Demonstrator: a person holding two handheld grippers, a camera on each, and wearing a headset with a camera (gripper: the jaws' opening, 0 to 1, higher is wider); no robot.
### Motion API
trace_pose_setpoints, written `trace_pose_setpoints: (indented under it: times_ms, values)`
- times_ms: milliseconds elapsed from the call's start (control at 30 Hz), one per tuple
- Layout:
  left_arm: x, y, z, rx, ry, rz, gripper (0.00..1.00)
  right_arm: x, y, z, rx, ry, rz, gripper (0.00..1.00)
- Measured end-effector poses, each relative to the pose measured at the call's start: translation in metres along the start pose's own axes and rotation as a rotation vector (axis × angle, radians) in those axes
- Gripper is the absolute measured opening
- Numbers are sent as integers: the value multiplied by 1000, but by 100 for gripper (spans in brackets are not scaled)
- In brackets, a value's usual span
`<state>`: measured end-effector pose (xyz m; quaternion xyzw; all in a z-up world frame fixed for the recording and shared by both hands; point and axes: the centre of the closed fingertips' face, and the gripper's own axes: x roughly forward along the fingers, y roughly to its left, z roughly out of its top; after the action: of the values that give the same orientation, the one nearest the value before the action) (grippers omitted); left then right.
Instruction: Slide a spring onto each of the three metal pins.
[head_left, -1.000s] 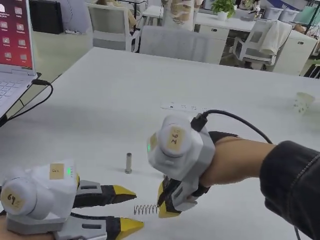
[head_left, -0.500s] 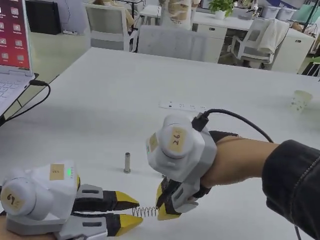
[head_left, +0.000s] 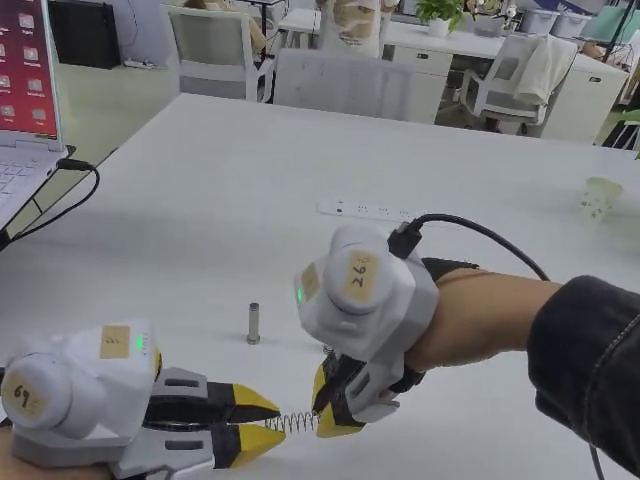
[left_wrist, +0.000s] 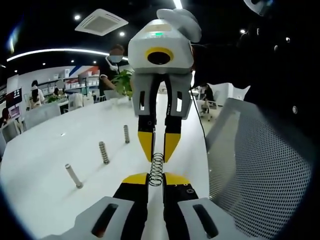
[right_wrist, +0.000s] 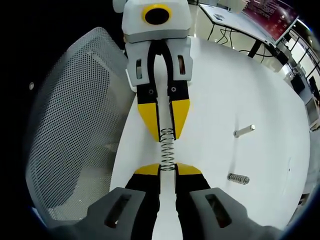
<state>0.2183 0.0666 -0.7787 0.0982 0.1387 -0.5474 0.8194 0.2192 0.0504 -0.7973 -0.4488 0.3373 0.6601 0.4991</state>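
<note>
A thin metal spring (head_left: 295, 422) stretches level between my two grippers, just above the white table (head_left: 250, 200). The left gripper (head_left: 270, 424) grips its left end, jaws drawn in on it; the spring (left_wrist: 156, 168) rises from those tips. The right gripper (head_left: 330, 408) pinches the other end, and the spring (right_wrist: 167, 149) runs from its tips to the left gripper (right_wrist: 166, 127) opposite. A bare pin (head_left: 254, 323) stands upright behind the spring. A bare pin (left_wrist: 73, 175) and a pin wearing a spring (left_wrist: 103, 152) stand in a row; the same two pins (right_wrist: 244, 131) (right_wrist: 238, 178) appear to the right.
A laptop (head_left: 25, 90) with a black cable (head_left: 62, 210) sits at the far left edge. A white power strip (head_left: 365, 211) lies mid-table and a paper cup (head_left: 598, 197) stands far right. A mesh chair back (left_wrist: 260, 165) is close beside the grippers.
The left gripper moved right to the spring's free end and its jaws narrowed from wide open onto it. The right gripper kept holding the spring's other end.
</note>
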Motion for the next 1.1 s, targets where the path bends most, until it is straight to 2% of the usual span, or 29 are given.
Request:
trace_pose_setpoints:
  times_ms: [533, 800, 933, 1100]
  values:
    - [-1, -3, 2, -10, 4, -10, 1, 4, 1, 0, 21, -2, 10, 9]
    - [-2, -4, 10, -5, -10, -12, 1, 8, 1, -2, 31, -5, 19, 10]
    - [-3, -3, 17, -6, -32, -12, 2, 10, 2, -4, 28, -5, 21, 10]
    - [-2, -2, 14, -11, -23, -11, 2, 8, 1, -2, 22, -15, 17, 9]
